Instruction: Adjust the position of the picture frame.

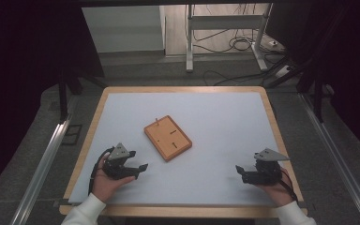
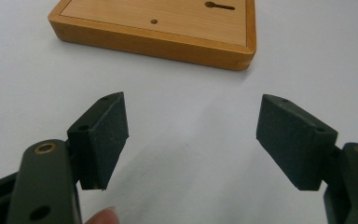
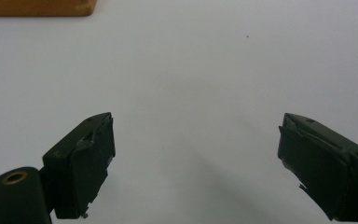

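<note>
1 wooden board (image 1: 168,137) — white table mat (image 1: 215,122), grey floor (image 1: 168,70).

From above the near edge we look forward and down over the whole tabletop (image 1: 225,112). Our two gripper views sit low and close over its white surface, and all three share the wooden board (image 1: 167,137) (image 2: 168,28) (image 3: 37,7) at its middle.

Honey-brown wooden board (image 1: 168,138), pale grey mat (image 1: 225,122).
</note>
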